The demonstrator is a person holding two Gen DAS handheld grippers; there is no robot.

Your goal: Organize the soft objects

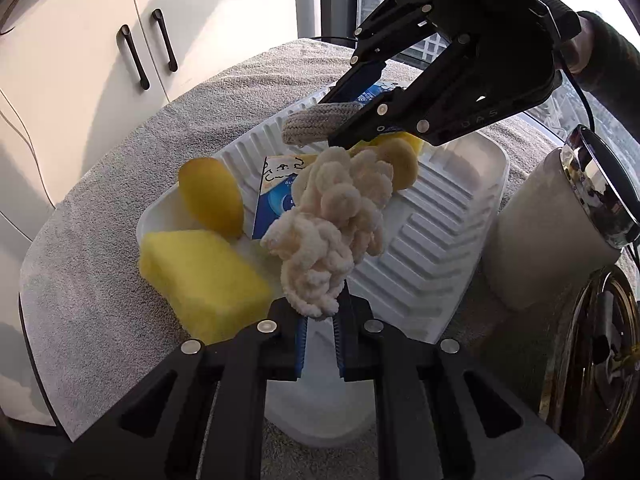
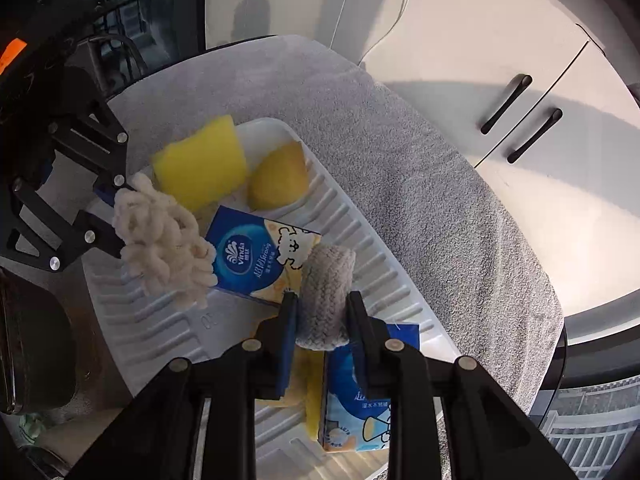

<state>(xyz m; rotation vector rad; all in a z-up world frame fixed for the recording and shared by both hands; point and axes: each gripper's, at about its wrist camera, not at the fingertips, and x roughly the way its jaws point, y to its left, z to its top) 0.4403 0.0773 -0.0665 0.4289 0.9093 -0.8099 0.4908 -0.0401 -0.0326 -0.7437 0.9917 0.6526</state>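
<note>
Both hands are hovering over the white tray [image 1: 472,184]: left fingers [image 1: 320,322] clamping the cream chenille bundle [image 1: 332,232], right fingers [image 2: 322,320] clamping the grey knit roll [image 2: 326,292]. Sponges [image 1: 204,272] and tissue packs [image 2: 256,256] are already sitting inside; these two look last.

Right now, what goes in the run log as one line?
left gripper: shut on cream cloth | right gripper: shut on grey cloth | both over white tray

The white tray [image 1: 460,200] has bare ribs on its jar [image 1: 552,232] side; sponges [image 1: 204,276] crowd the opposite end
</note>
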